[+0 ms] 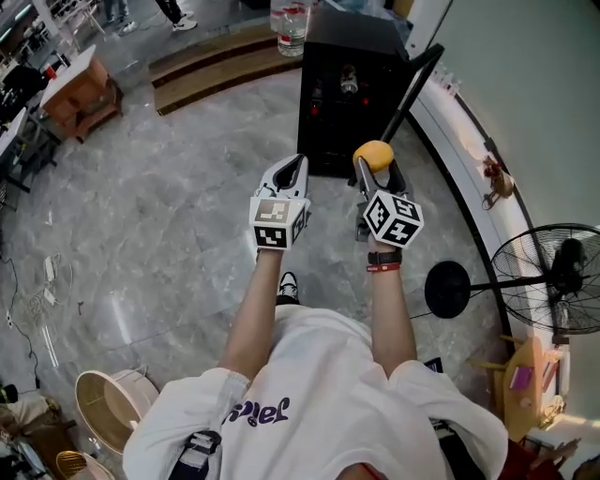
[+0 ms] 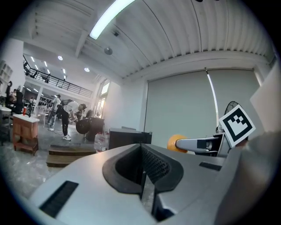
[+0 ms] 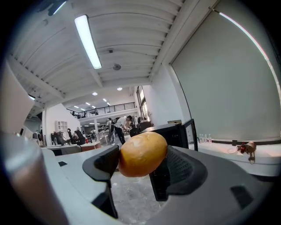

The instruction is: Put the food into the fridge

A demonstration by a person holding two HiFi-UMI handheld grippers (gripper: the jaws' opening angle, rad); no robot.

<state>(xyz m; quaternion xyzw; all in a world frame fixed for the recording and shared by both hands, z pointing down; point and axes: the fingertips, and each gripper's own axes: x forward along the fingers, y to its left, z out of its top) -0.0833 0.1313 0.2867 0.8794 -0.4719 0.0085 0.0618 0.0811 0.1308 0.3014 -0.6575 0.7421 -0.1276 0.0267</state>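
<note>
My right gripper [image 1: 375, 157] is shut on a round orange-yellow bun [image 1: 373, 153], which fills the gap between the black pads in the right gripper view as the bun [image 3: 142, 154]. In the left gripper view the bun [image 2: 174, 141] shows at the right. My left gripper [image 1: 289, 172] is shut with nothing in it, its jaws meeting along a thin seam. Both grippers are held up in front of the black mini fridge [image 1: 349, 89], whose door [image 1: 411, 92] stands open to the right. Dark items show inside it.
A water bottle [image 1: 292, 24] stands on top of the fridge. A standing fan [image 1: 553, 277] is at the right by the curved white ledge [image 1: 459, 150]. A wooden step [image 1: 220, 66] and a small wooden table [image 1: 84, 92] lie at the back left. People stand far off.
</note>
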